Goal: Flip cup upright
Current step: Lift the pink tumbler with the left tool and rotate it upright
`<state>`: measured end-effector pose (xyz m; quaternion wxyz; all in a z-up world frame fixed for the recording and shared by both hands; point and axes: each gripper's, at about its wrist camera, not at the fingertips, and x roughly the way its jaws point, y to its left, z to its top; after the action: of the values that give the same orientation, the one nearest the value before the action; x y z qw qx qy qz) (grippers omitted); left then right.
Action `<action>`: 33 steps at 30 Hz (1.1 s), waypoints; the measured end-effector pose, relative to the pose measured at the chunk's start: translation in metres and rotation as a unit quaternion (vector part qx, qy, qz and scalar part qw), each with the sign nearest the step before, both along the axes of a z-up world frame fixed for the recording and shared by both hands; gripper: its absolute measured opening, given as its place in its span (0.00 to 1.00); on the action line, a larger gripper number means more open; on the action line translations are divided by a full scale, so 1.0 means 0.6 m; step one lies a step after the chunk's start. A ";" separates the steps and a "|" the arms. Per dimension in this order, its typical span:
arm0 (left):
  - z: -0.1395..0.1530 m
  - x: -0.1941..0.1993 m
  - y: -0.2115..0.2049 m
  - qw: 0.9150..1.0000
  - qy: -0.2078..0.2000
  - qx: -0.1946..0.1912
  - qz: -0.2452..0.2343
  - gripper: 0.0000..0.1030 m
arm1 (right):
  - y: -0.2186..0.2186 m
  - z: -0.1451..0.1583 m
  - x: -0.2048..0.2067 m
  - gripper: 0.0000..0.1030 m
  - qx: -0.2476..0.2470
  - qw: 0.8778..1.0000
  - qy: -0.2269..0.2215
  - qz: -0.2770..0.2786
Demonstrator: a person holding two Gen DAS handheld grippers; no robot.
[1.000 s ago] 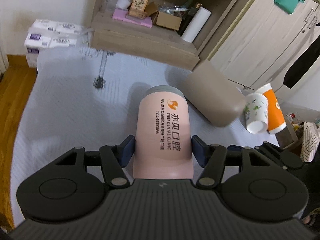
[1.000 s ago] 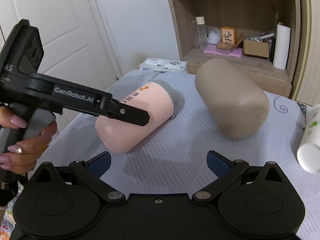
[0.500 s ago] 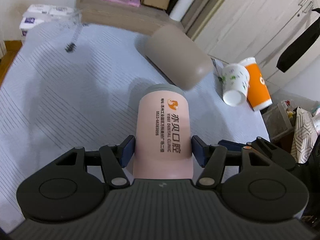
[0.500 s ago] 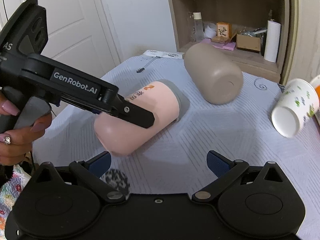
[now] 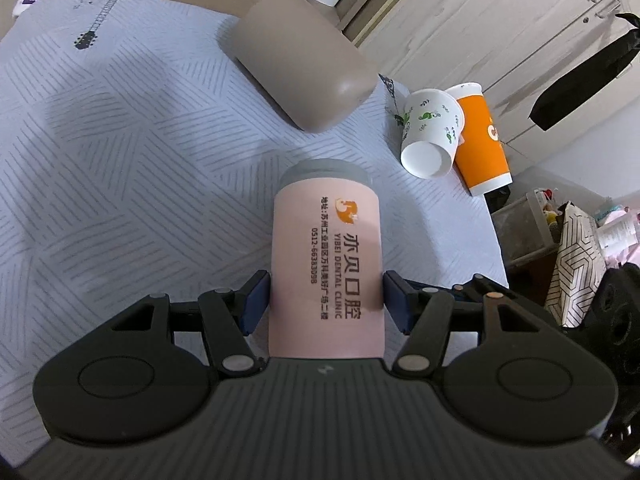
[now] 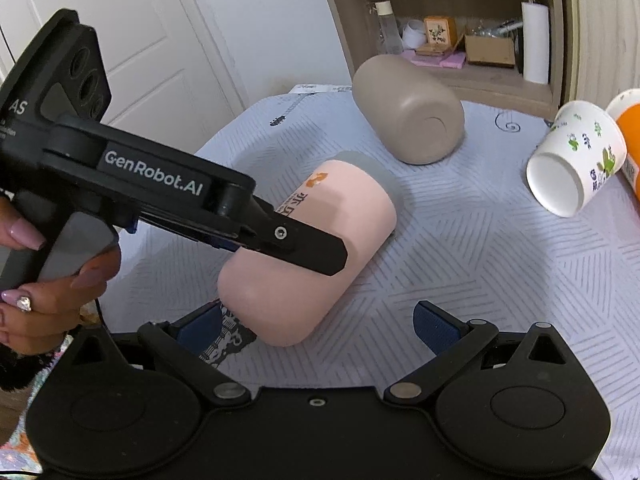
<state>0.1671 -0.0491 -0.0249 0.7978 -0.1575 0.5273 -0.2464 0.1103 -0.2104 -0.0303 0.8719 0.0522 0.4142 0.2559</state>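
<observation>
My left gripper (image 5: 326, 300) is shut on a pink cup (image 5: 326, 256) with a grey lid and orange dental-clinic print. The cup is tilted, grey lid end down toward the striped bed cover (image 5: 120, 160), bottom end raised. In the right wrist view the same pink cup (image 6: 320, 248) leans on its lid end with the left gripper's finger (image 6: 304, 244) across its side. My right gripper (image 6: 318, 326) is open and empty, just in front of the cup's bottom end.
A big taupe cup (image 5: 304, 60) lies on its side farther back. A white leaf-print paper cup (image 5: 432, 132) and an orange paper cup (image 5: 480, 140) lie at the bed's right edge. A wooden shelf unit (image 6: 460, 40) stands behind. Boxes and bags (image 5: 576, 256) sit on the floor right.
The left gripper has lifted and tipped the pink cup, raising its bottom end so the lid end points down. The right gripper has shifted closer, bringing the paper cups into view.
</observation>
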 end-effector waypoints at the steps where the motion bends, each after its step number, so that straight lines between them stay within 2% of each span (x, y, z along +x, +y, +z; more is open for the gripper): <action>1: 0.000 0.001 -0.001 1.000 0.001 -0.002 -0.002 0.58 | 0.000 -0.001 0.000 1.00 0.002 1.000 0.002 -0.001; 4: 0.002 0.004 -0.006 1.000 0.005 -0.002 -0.021 0.62 | 0.002 -0.004 0.006 1.00 0.008 1.000 0.010 -0.001; 6: 0.007 0.007 -0.001 0.999 0.009 -0.005 -0.037 0.68 | 0.003 -0.005 0.014 1.00 0.013 1.000 0.021 0.000; 8: 0.013 0.010 0.002 0.999 -0.004 -0.008 -0.040 0.76 | 0.001 -0.008 0.027 1.00 0.029 0.999 0.041 0.003; 9: 0.015 0.014 0.001 0.999 -0.009 -0.008 -0.039 0.76 | -0.001 -0.008 0.033 1.00 0.038 0.998 0.048 0.002; 14: 0.012 0.037 -0.002 0.998 -0.016 -0.022 -0.056 0.76 | -0.008 -0.008 0.062 1.00 0.067 0.995 0.076 -0.005; 17: 0.005 0.049 -0.006 0.998 -0.014 -0.033 -0.059 0.72 | -0.015 -0.008 0.079 1.00 0.090 0.992 0.093 -0.012; 21: 0.000 0.057 -0.009 0.996 -0.020 -0.040 -0.074 0.59 | -0.024 -0.011 0.084 0.84 0.106 0.989 0.103 -0.015; 22: -0.001 0.058 -0.009 0.996 -0.019 -0.040 -0.076 0.59 | -0.027 -0.014 0.083 0.81 0.115 0.987 0.108 -0.013; 24: 0.000 0.056 -0.008 0.996 -0.019 -0.041 -0.078 0.59 | -0.034 -0.018 0.084 0.81 0.132 0.984 0.118 -0.009; 27: 0.008 0.038 -0.010 0.995 -0.037 -0.031 -0.082 0.59 | -0.029 -0.020 0.076 0.80 0.133 0.985 0.112 -0.003; 33: 0.030 -0.008 -0.016 0.992 -0.080 -0.014 -0.092 0.59 | -0.011 -0.008 0.043 0.79 0.108 0.992 0.067 0.016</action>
<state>0.1622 -0.0586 -0.0069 0.8091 -0.0995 0.4706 -0.3376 0.1360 -0.2172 -0.0350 0.8270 0.1565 0.4426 0.3093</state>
